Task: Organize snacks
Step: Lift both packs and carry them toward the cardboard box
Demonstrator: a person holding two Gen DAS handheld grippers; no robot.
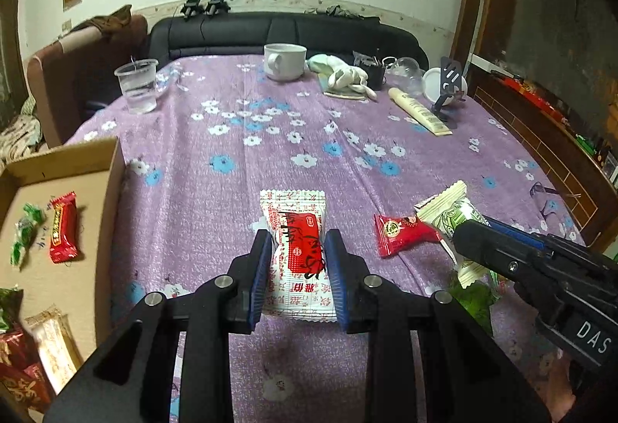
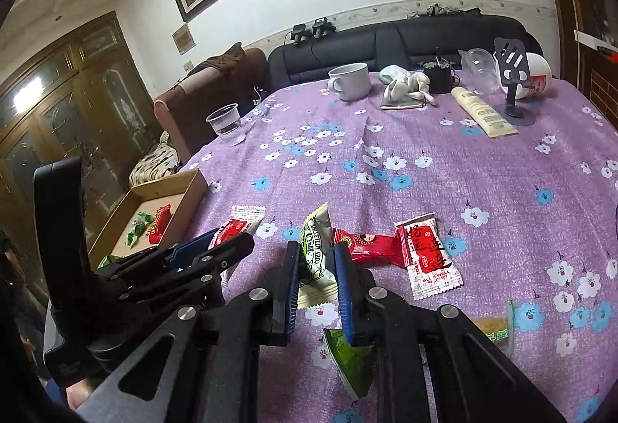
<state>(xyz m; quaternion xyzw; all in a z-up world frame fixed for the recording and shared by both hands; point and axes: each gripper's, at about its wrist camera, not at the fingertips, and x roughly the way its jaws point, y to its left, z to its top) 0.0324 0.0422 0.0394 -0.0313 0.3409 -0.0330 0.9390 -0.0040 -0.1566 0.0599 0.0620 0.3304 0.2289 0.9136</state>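
Observation:
In the left wrist view my left gripper (image 1: pixel 298 236) is shut on a white snack packet with a red label (image 1: pixel 293 210), gripping it by its long sides above the purple flowered cloth (image 1: pixel 270 160). To its right, my right gripper (image 1: pixel 469 230) holds a cream-and-green packet (image 1: pixel 450 212). The right wrist view shows the right gripper (image 2: pixel 316 246) shut on that green-printed packet (image 2: pixel 313 226), which stands on edge between the pads. A red packet (image 2: pixel 370 245) and another white-and-red packet (image 2: pixel 428 257) lie just beyond it. An open cardboard box (image 1: pixel 114 187) at the left holds several wrapped snacks.
A green packet (image 2: pixel 347 357) lies under the right gripper and a clear one (image 2: pixel 494 330) to its right. At the far side stand a plastic cup of water (image 1: pixel 137 85), a white mug (image 1: pixel 284 61), a cream tube (image 1: pixel 419 110) and a phone stand (image 1: pixel 448 83). A black sofa (image 1: pixel 270 29) is behind.

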